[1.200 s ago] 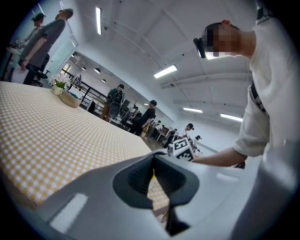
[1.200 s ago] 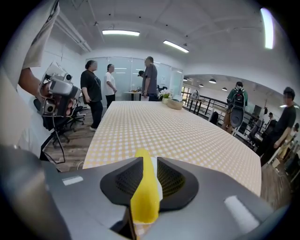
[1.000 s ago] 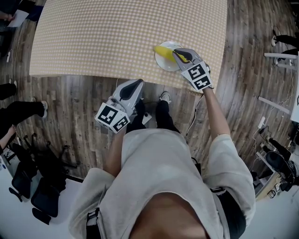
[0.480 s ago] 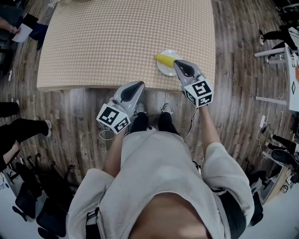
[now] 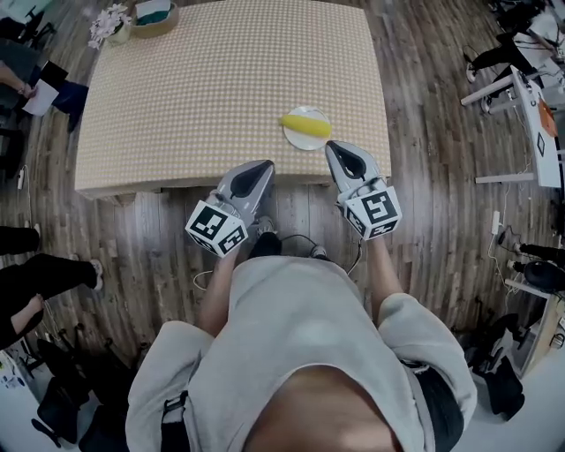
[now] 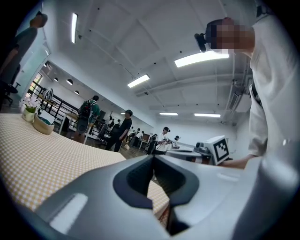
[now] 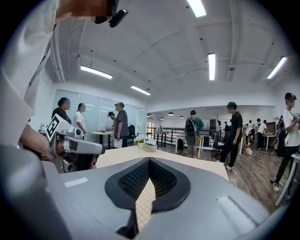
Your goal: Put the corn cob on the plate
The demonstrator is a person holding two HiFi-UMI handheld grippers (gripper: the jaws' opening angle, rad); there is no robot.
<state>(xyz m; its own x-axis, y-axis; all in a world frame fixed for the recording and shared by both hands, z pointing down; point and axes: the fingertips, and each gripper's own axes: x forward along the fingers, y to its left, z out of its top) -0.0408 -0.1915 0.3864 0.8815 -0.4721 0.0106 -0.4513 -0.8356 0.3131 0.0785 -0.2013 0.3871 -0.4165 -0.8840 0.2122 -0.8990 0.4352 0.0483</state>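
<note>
The yellow corn cob lies across a small white plate near the front right edge of the checked table. In the head view my right gripper hangs just in front of the table edge, short of the plate, shut and empty. My left gripper is beside it to the left, over the floor, also shut with nothing between its jaws. In the left gripper view the jaw tips meet, with the right gripper alongside. The right gripper view shows closed tips and table cloth beyond.
A basket and white flowers stand at the table's far left corner. People sit or stand at the left and far across the room. A white bench is at the right. A cable lies on the wooden floor.
My right gripper has drawn back from the corn cob and plate toward my body and risen; the cob stays on the plate. The left gripper rose a little too.
</note>
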